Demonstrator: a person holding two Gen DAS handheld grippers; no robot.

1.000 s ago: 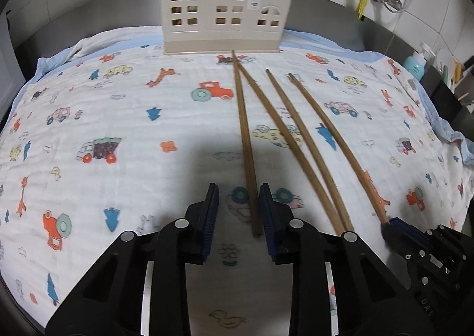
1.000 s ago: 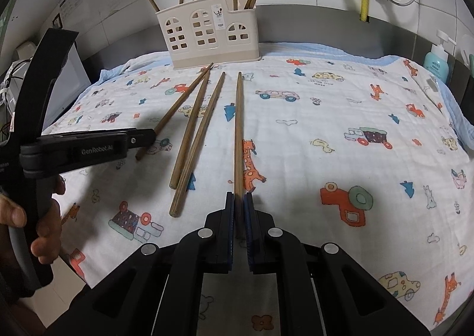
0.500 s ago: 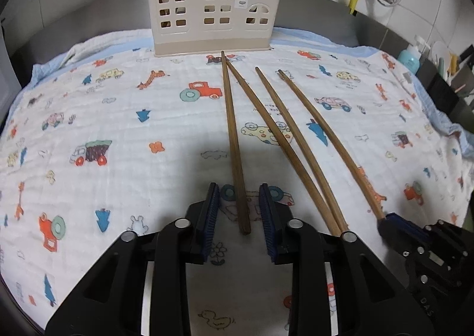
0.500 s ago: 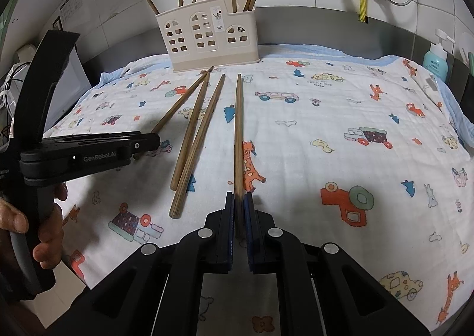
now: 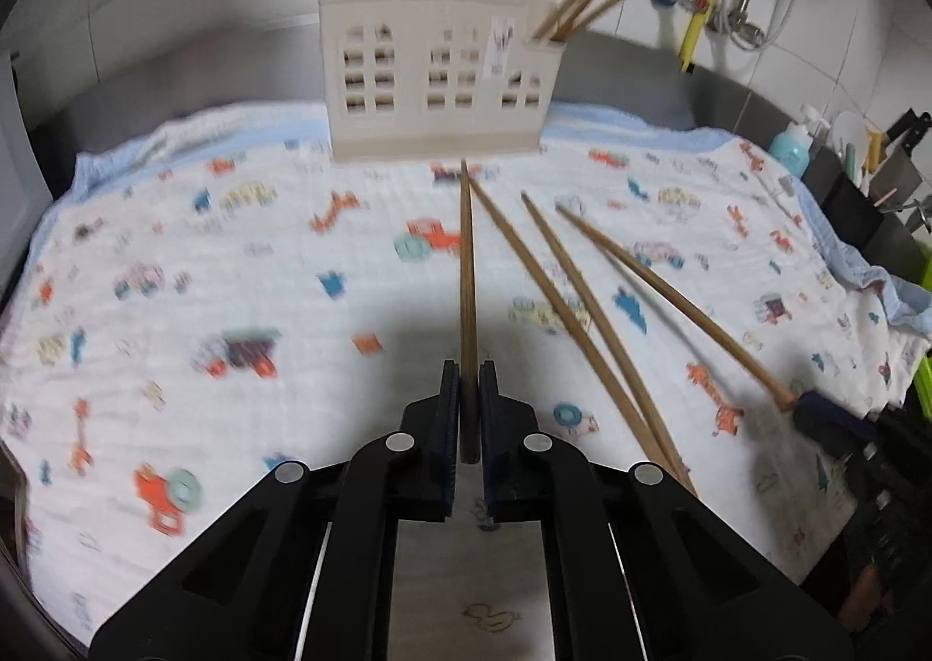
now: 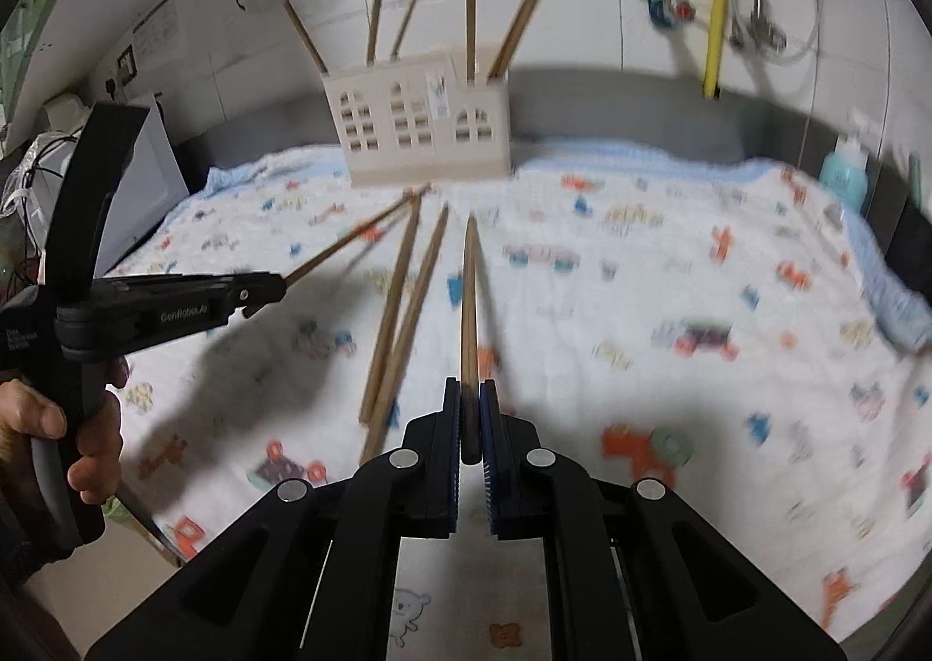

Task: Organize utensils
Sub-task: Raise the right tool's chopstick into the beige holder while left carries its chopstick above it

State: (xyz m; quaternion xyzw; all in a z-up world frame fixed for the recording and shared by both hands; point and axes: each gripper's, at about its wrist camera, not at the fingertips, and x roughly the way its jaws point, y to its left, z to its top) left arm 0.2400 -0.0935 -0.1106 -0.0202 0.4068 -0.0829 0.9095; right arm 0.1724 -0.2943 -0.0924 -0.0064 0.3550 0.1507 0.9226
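Between the fingers of the left gripper, which stood apart half a second ago, a long brown wooden chopstick is now clamped, its far tip near the cream plastic house-shaped utensil holder. At the right gripper nothing has changed: it is still closed on another brown chopstick. Two loose wooden chopsticks lie between them on the white cartoon-print cloth covering the counter. More chopsticks stand in the holder.
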